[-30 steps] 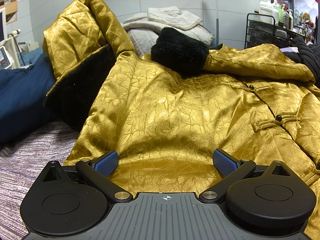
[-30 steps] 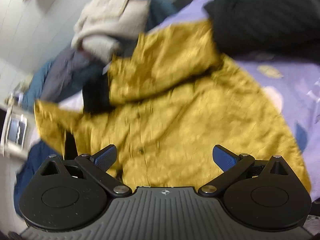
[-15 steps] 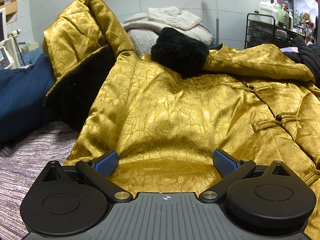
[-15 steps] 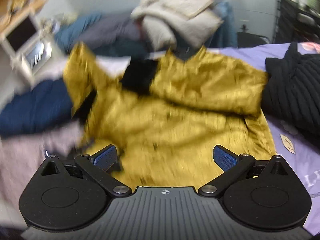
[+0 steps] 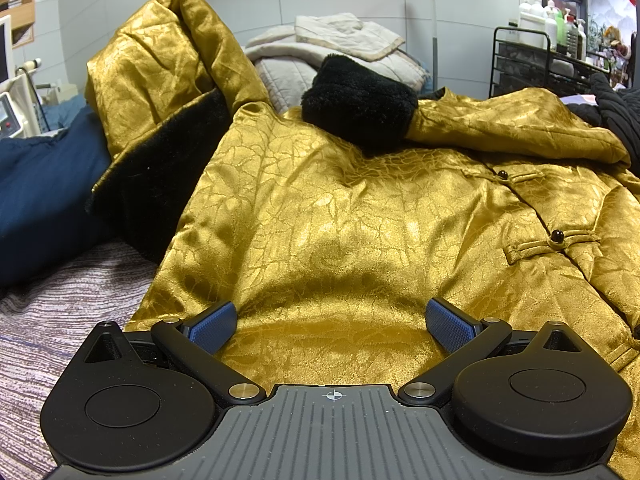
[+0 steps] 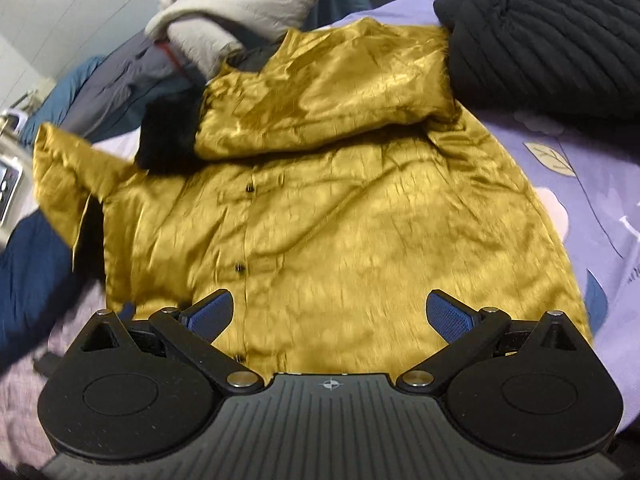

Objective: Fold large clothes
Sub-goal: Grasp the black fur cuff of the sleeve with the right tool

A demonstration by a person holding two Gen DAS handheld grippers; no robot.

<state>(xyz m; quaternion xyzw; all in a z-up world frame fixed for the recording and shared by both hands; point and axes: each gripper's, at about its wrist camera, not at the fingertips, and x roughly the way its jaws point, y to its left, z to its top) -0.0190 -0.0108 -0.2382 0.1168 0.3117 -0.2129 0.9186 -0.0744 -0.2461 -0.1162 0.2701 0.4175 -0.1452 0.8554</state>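
Note:
A gold brocade jacket point(image 5: 320, 220) with black fur lining lies front-up on a bed; it also shows in the right wrist view point(image 6: 340, 220). One sleeve with a black fur cuff point(image 5: 356, 104) is folded across the chest. The other sleeve point(image 5: 160, 72) is propped up at the left, its fur lining showing. My left gripper point(image 5: 331, 322) is open, low over the jacket's hem near its left edge. My right gripper point(image 6: 330, 312) is open, above the hem, looking down on the whole jacket.
A navy garment point(image 5: 44, 184) lies left of the jacket. Beige quilted clothes point(image 5: 340, 48) are piled behind it. A black ribbed garment point(image 6: 552, 36) sits at the right on the lilac sheet point(image 6: 592, 168). A black wire rack point(image 5: 532, 60) with bottles stands at the back right.
The right gripper has swung about over the jacket, and its view now looks down from the hem side. The left gripper has not moved.

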